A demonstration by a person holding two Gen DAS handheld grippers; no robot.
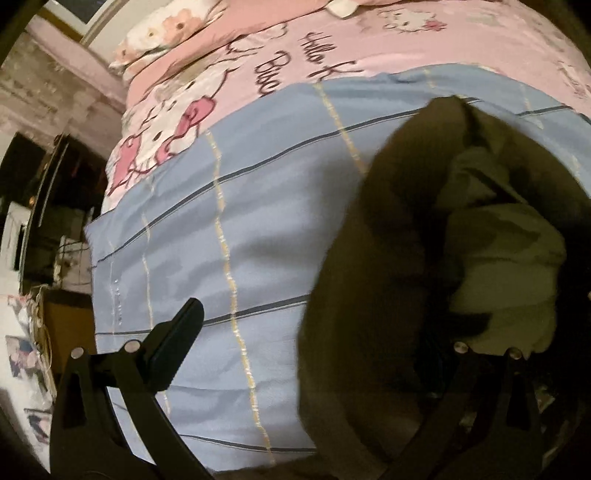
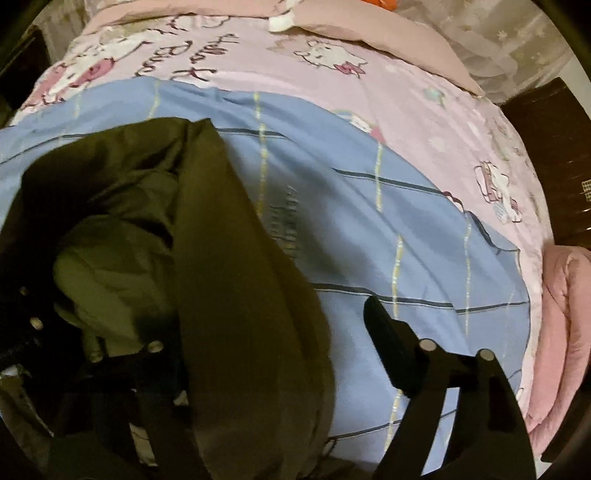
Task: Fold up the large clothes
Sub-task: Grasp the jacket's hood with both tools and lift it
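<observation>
Black linkage arms of the left gripper (image 1: 314, 339) fill the bottom of the left wrist view, two silver rivets showing on each side. Its left finger (image 1: 177, 343) stands clear over the blue sheet (image 1: 229, 236), while the right finger is buried under the dark olive garment (image 1: 369, 295); whether those jaws pinch the cloth or merely stand wide beside it I cannot tell. One garment is in play, a bulky olive piece with a paler lining (image 1: 506, 266) bunched inside it, lying on the right part of the sheet in this view. The sheet is light blue, crossed by dark stripes and pale yellow ones, and it is spread over one pink cartoon-cat bedcover (image 1: 424, 40) on the bed. One flowered pillow (image 1: 166, 33) sits at the far left corner. From the right wrist view the same garment (image 2: 229, 258) lies at the left, draped over the left finger of the right gripper (image 2: 258, 358), and the right finger (image 2: 388, 354) hangs free above the blue sheet (image 2: 369, 240). These jaws stand fairly wide, and no pad is seen pressing the cloth. Pink bedcover (image 2: 424, 99) runs beyond the sheet, with one pink quilt (image 2: 561, 310) bunched at the right edge and one dark cabinet (image 2: 554, 147) behind it.
</observation>
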